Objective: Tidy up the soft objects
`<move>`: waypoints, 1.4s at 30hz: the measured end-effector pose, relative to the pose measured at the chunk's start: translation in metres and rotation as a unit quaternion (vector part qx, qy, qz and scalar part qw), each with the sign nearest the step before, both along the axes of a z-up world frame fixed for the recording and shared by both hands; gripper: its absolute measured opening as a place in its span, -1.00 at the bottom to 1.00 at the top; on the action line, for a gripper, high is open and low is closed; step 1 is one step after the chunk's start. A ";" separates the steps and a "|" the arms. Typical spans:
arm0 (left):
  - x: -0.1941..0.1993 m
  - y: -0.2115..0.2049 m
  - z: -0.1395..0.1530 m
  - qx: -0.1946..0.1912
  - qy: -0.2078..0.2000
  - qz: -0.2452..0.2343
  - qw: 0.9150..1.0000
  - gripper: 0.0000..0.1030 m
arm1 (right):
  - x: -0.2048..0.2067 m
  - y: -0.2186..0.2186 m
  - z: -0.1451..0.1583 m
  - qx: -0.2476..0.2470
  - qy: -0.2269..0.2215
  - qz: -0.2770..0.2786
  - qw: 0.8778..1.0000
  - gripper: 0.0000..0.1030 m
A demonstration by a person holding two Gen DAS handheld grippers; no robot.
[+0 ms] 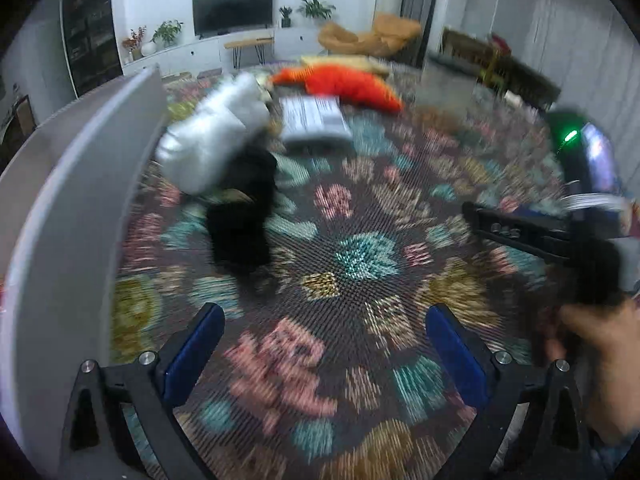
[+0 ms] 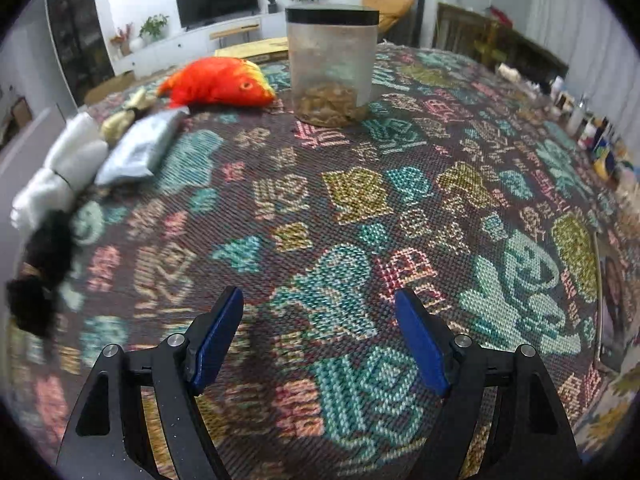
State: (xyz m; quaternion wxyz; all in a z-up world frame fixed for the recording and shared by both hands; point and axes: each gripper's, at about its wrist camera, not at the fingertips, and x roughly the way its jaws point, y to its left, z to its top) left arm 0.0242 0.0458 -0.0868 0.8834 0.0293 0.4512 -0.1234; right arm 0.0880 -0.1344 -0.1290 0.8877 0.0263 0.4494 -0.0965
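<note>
Over a patterned woven cloth, my left gripper is open with nothing between its blue pads. Ahead and to the left lie a white soft bundle and a black furry item. A silver pouch and an orange fish plush lie further back. My right gripper is also open and empty above the cloth. In its view the fish plush, silver pouch, white bundle, black furry item and a small gold item lie along the left.
A clear jar with a black lid and brown contents stands beside the fish. A grey board rises at the left edge. Small bottles line the far right edge. A hand holds the other tool at the right.
</note>
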 end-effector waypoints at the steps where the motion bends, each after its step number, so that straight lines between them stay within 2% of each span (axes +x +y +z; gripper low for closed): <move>1: 0.011 -0.007 -0.009 0.008 -0.002 0.002 1.000 0.94 | 0.001 0.001 -0.002 0.000 -0.002 0.000 1.000 0.57; 4: 0.030 -0.020 -0.021 0.015 -0.019 0.005 1.000 0.94 | -0.003 -0.004 0.001 0.013 -0.010 -0.012 1.000 0.70; 7: 0.045 -0.025 -0.036 0.040 -0.009 0.002 0.999 1.00 | 0.001 -0.007 0.000 0.018 -0.012 -0.014 1.000 0.75; 11: 0.043 -0.022 -0.035 0.031 -0.016 0.001 0.999 1.00 | 0.001 -0.005 -0.005 0.016 -0.012 -0.013 1.000 0.77; 42: 0.042 -0.022 -0.035 0.031 -0.017 0.001 0.999 1.00 | 0.002 -0.006 -0.005 0.017 -0.013 -0.013 1.000 0.80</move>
